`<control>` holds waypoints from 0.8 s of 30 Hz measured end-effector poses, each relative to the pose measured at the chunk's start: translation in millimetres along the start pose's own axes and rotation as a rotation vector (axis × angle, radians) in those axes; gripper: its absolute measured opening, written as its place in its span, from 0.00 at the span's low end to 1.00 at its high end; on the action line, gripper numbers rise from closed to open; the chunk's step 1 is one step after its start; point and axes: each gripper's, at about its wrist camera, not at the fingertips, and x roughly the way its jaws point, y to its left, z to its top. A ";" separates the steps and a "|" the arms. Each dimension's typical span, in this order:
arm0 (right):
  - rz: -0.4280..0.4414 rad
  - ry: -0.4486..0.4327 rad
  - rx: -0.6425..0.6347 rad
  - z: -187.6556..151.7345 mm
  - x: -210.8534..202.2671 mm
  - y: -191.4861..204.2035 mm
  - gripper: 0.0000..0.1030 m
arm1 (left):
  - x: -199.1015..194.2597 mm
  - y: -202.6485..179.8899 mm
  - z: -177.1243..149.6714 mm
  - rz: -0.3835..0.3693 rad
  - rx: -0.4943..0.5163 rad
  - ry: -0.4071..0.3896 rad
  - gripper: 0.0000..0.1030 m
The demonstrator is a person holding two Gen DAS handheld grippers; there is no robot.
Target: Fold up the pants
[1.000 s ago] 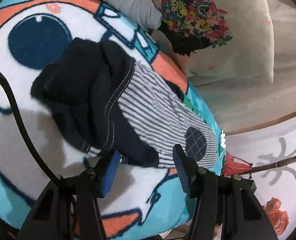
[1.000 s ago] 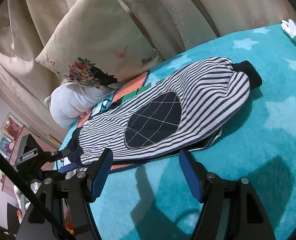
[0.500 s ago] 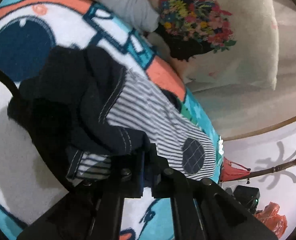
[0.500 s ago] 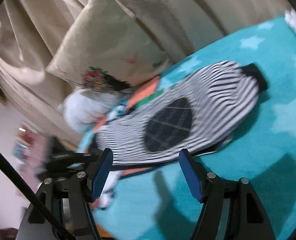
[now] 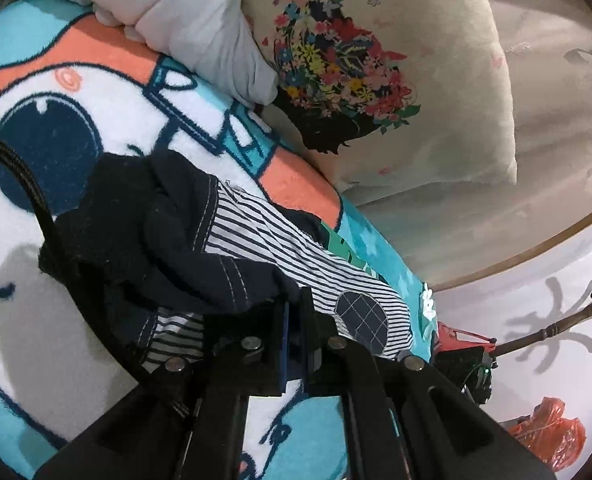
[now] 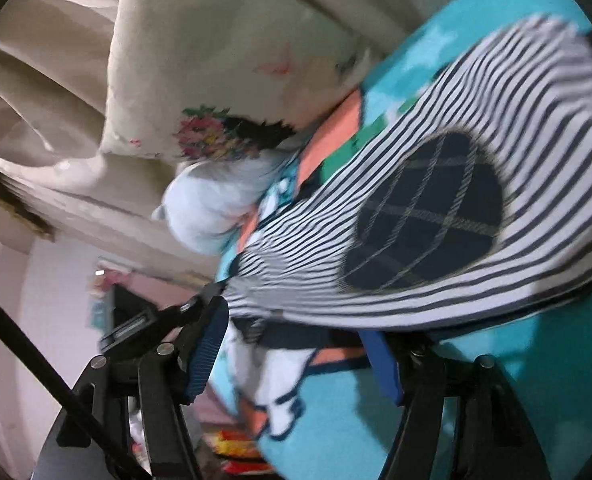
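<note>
Left gripper [image 5: 293, 334], spread a second ago, now pressed together, pinching dark navy waistband end of striped navy-and-white cotton pants [image 5: 255, 236]. Pants lie on teal cartoon-print fleece blanket [image 5: 143, 128], just in front of cream floral-print pillow [image 5: 396, 80].

Right gripper [image 6: 296, 352] still spread, has closed in on pants edge by navy checked oval knee patch [image 6: 424, 216]; view blurred.

Judgement: one end secured, second grasp pending before fold.

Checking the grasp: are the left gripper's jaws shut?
Shut: the left gripper pinches the pants' dark waistband; jaws nearly meet.
</note>
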 end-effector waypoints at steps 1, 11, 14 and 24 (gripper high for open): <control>-0.030 -0.014 -0.001 1.0 -3.6 -2.7 0.68 | -1.2 -1.7 -0.5 0.005 0.008 -0.006 0.04; -0.235 -0.156 0.024 23.6 -34.1 -25.7 0.14 | -2.4 -4.9 6.6 0.039 0.029 -0.021 0.04; -0.262 -0.162 -0.065 31.1 -37.6 -8.0 0.13 | 1.6 -10.1 18.0 0.058 0.039 -0.022 0.04; -0.375 -0.095 -0.199 128.1 17.6 24.4 0.13 | 50.9 -31.0 103.5 0.234 0.089 -0.086 0.04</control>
